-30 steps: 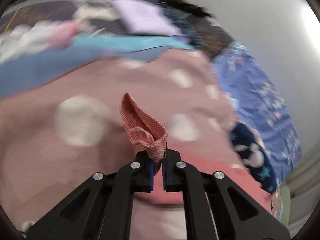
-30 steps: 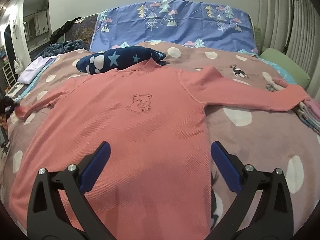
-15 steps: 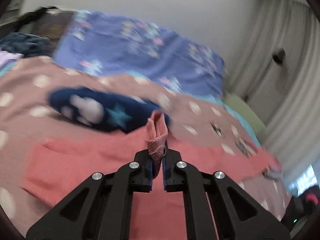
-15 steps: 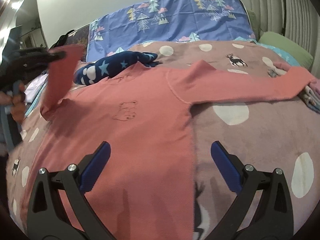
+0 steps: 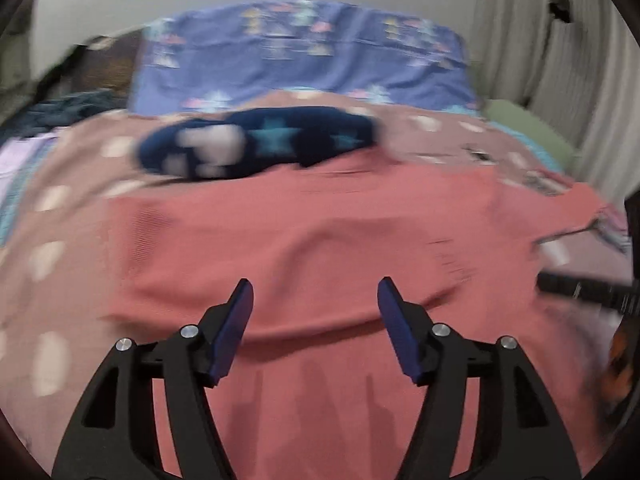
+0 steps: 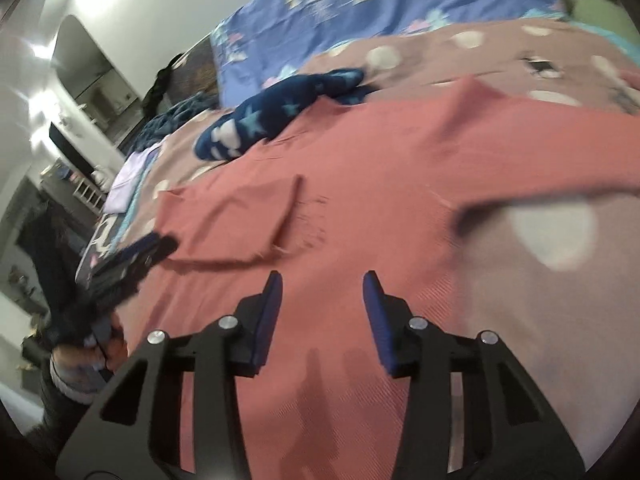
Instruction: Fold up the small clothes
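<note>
A salmon-pink long-sleeved top lies flat on the bed, also in the right wrist view. Its left sleeve is folded across the chest. Its right sleeve stretches out to the right. My left gripper is open and empty just above the top; it shows at the left of the right wrist view. My right gripper is open and empty over the lower body of the top.
A navy garment with stars lies behind the top's neck. A blue patterned pillow is at the headboard. The pink spotted blanket covers the bed. A lilac folded item lies at the far left edge.
My left gripper carried the left sleeve cuff across the top, then opened and let it go. The sleeve now lies folded on the chest. My right gripper tilted and narrowed slightly.
</note>
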A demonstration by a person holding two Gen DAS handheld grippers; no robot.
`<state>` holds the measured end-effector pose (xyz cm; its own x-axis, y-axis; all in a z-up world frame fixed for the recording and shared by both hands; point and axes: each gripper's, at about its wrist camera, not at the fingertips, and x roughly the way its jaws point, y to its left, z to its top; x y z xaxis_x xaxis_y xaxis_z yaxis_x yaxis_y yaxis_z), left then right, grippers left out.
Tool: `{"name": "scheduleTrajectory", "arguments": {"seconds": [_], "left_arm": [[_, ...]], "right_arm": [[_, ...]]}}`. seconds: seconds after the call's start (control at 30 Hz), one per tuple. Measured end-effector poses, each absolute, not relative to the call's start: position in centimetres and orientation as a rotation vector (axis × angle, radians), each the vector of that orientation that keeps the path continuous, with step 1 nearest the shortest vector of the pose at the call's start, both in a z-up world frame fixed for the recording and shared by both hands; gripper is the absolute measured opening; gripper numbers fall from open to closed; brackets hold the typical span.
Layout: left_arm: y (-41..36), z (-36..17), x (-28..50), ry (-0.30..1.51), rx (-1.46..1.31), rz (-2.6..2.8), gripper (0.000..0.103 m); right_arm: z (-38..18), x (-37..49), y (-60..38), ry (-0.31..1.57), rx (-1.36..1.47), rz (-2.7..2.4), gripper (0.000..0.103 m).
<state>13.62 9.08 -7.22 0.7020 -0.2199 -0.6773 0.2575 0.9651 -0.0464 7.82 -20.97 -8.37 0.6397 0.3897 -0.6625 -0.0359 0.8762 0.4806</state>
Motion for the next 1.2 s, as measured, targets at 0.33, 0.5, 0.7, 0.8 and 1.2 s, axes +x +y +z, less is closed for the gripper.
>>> {"name": "scheduleTrajectory", "arguments": {"seconds": [0.33,0.5,0.7,0.8,1.2], "left_arm": [[20.9,-8.0,14.2,0.777,0.028,0.031,0.074],[21.1,-9.1,15.4,0.792,0.007,0.029,0.077],[18.6,-10.1,16.8,0.804,0.046,-0.021,0.077],[17.6,-10.3,17.2,0.808,0.071,-0.035,0.077],[16.2,-11.0,18.3,0.841,0.123,-0.074,0.022]], "right_arm": [[-10.8,18.8,-14.6,0.951,0.443,0.300,0.054],[-7.1,18.4,-14.6,0.840,0.460,0.297,0.003],[-3.3,16.2,-20.3,0.695,0.416,0.079,0.006],[-6.6,17.4,-22.2,0.820,0.437,0.069,0.028],[-10.3,16.4,-22.8,0.904,0.434,0.062,0.034]]}}
